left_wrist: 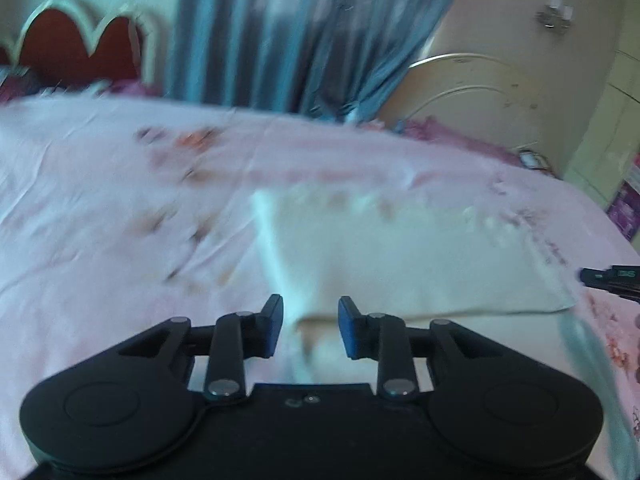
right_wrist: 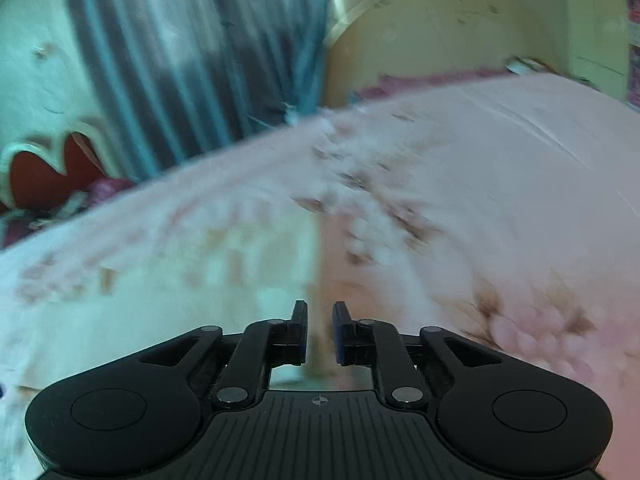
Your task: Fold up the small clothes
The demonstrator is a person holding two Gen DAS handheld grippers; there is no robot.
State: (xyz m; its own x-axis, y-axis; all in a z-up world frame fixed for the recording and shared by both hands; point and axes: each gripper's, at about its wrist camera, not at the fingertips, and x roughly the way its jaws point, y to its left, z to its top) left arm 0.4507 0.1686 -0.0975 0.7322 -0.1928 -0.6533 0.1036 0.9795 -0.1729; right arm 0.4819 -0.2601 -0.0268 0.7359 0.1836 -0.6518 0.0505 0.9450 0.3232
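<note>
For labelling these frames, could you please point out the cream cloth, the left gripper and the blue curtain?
cream cloth (left_wrist: 392, 256): left wrist view, its flat middle.
left gripper (left_wrist: 310, 326): left wrist view, between its fingertips.
blue curtain (left_wrist: 280, 32): left wrist view, mid-folds.

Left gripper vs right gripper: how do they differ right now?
The left gripper has the wider gap between its jaws; the right gripper shows only a narrow one. The left points at the cream cloth's near folded edge; the right points along its side edge. Neither pinches fabric.
</note>
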